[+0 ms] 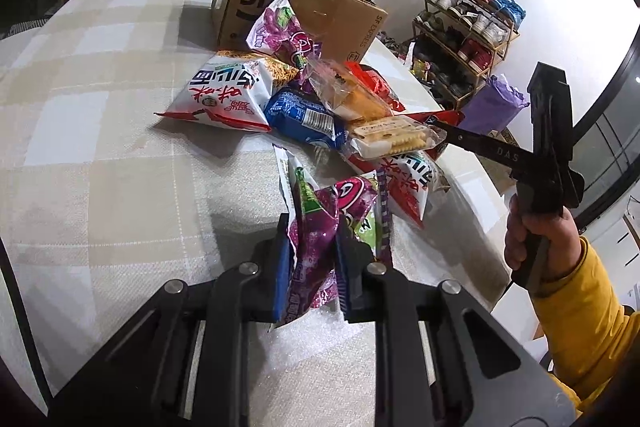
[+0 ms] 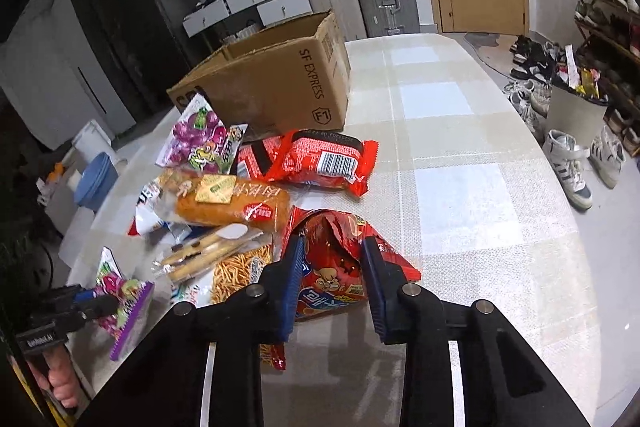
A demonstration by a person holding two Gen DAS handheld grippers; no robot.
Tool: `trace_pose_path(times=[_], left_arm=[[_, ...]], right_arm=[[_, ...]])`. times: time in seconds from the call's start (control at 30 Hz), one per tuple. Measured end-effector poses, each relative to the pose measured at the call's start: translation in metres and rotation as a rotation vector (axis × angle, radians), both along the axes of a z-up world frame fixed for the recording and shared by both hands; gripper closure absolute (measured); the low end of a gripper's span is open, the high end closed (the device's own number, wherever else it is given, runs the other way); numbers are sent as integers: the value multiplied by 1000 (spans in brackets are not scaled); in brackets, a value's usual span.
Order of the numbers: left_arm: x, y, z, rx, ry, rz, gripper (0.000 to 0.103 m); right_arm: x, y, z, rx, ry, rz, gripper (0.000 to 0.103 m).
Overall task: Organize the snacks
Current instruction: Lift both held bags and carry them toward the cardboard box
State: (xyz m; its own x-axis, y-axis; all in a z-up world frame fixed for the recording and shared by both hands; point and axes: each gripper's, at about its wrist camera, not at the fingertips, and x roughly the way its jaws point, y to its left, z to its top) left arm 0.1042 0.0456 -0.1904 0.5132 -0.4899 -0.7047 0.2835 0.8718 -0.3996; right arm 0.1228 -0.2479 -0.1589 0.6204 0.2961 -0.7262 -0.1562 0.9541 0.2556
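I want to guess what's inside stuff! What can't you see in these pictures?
- Inside of the cardboard box: both views, its own walls hide it.
- Blue packet: left view, the cracker pack covers part.
- Noodle bag: right view, right gripper and cracker pack cover it.

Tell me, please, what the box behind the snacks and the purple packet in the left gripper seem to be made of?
Box: brown corrugated cardboard, matte, with printed lettering and creased flaps. Purple packet: probably thin plastic film, glossy, crumpling between the pads.
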Motion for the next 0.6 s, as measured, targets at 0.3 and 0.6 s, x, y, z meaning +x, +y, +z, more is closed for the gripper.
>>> trace_pose_path(times=[0.3,0.6], left_arm=[[-2,0,0,-2,6,0,87],[3,-4,-4,8,24,-6,87]], right_arm=[[18,13,-12,-108,17,55,44],[21,13,-19,-111,21,79,44]])
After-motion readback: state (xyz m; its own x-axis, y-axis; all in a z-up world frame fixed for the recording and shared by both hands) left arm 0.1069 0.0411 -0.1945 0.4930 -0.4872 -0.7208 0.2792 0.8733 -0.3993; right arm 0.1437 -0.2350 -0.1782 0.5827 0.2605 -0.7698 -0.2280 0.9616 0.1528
